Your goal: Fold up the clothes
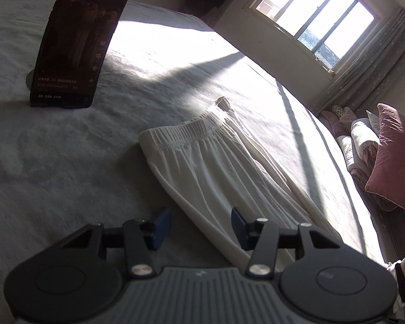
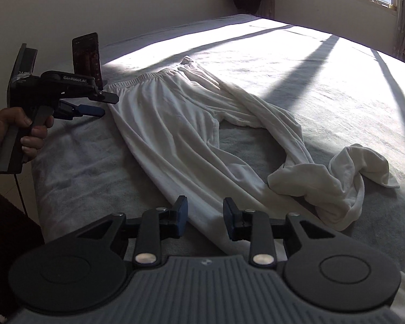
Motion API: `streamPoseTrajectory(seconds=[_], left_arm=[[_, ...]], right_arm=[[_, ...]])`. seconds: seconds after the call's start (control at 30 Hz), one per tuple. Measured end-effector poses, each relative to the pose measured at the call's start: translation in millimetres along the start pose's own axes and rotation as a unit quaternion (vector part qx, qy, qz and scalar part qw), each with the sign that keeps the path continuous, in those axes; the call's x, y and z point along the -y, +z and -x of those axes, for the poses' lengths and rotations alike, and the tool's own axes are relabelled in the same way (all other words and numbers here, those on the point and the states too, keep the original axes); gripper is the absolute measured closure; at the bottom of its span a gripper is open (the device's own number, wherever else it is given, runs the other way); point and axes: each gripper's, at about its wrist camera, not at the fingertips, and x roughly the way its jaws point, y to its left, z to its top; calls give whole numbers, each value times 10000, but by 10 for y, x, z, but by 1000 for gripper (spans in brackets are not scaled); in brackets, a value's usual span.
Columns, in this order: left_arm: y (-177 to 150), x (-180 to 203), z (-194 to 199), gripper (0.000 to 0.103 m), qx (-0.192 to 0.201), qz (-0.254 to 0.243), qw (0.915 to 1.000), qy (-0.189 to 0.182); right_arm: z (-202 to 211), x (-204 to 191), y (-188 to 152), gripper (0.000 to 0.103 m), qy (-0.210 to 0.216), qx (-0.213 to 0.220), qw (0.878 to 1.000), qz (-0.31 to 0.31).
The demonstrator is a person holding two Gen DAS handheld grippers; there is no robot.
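White trousers (image 2: 175, 124) lie spread on a grey bed (image 2: 324, 86), waistband at the far end, legs running back toward both tools. The left tool (image 1: 201, 226) hovers with its blue pads apart, holding nothing; the upper leg lies just ahead of it and under its right finger, with the gathered waistband (image 1: 181, 132) further ahead. The right tool (image 2: 205, 216) is likewise open and empty, with one leg passing between and beneath its fingers. Ahead and to its right, the other leg ends in a crumpled heap (image 2: 337, 186).

The cloth looks light, soft and limp, so it would likely sag and drag if lifted from one point. The elastic waistband seems the firmest hold; the bunched cuffs probably need pulling straight first. A phone (image 1: 78, 40) stands propped ahead-left of the left tool.
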Motion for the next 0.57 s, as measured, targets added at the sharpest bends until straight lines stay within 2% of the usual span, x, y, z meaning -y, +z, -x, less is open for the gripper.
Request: streamPoseTrajectory(seconds=[0.17, 0.33, 0.4, 0.47, 0.57], left_arm=[[72, -99, -30, 60, 184, 271, 9994, 110], [144, -140, -93, 68, 324, 415, 9982, 285], [157, -138, -109, 74, 346, 412, 9978, 379], [162, -146, -112, 81, 346, 430, 9974, 457], [164, -173, -96, 90, 332, 473, 9971, 499]], right_arm=[[-72, -52, 91, 73, 20, 50, 10000, 61], [-228, -61, 93, 74, -95, -144, 9994, 306], [-269, -87, 79, 78, -94, -221, 9987, 451], [-268, -143, 73, 93, -59, -242, 9977, 624], [-233, -209, 66, 101, -1, -227, 9965, 809]])
